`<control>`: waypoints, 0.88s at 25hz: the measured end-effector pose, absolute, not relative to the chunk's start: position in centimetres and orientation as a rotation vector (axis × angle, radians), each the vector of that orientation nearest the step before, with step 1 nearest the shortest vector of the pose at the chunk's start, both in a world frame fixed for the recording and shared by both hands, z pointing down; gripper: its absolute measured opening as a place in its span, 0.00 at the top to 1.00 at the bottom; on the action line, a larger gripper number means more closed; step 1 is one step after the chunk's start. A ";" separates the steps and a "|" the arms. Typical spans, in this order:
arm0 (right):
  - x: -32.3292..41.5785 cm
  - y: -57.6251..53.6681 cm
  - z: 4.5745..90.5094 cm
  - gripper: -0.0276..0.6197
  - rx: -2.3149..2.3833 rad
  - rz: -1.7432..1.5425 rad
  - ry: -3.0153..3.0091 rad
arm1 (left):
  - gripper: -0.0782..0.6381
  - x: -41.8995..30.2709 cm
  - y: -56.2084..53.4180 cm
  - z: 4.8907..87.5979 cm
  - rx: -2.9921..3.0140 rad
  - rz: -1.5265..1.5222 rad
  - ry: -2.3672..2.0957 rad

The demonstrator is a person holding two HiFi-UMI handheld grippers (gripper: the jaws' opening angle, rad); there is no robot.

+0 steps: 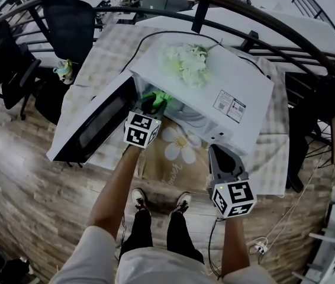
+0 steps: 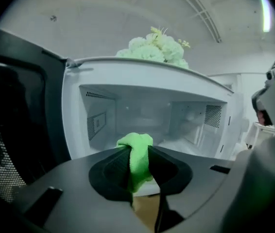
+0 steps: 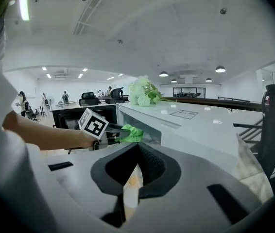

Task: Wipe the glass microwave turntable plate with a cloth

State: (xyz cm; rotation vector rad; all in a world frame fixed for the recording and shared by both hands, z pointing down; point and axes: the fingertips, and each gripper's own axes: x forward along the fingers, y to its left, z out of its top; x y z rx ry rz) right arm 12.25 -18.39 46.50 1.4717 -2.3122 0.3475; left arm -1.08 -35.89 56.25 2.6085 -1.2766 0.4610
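The left gripper's [image 2: 138, 154] jaws pinch a bunched green cloth [image 2: 136, 141], whose top bulges just past their tips at the mouth of the open white microwave [image 1: 218, 84]. (The glass plate cannot be made out on the pale cavity floor.) The right gripper's [image 3: 138, 145] jaws are pressed together on nothing, held low before the microwave's right front, well apart from the cloth. The door [image 1: 93, 123] stands swung out to the left, and pale flowers [image 1: 185, 63] lie on top.

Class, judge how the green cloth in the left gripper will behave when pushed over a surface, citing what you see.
The green cloth is probably soft and floppy: it bunches and folds between the left gripper's jaws. Likely light too: its bunched top sits above the jaws without drooping.
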 end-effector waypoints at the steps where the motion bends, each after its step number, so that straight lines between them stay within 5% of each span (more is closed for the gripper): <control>1: 12.3 -18.4 47.0 0.94 1.475 0.359 -2.307 | 0.74 -1.0 -36.7 56.6 2.603 0.461 -1.289; 22: 14.3 -18.2 49.9 0.94 1.571 0.444 -2.263 | 0.75 8.4 -34.1 60.1 2.735 0.669 -1.016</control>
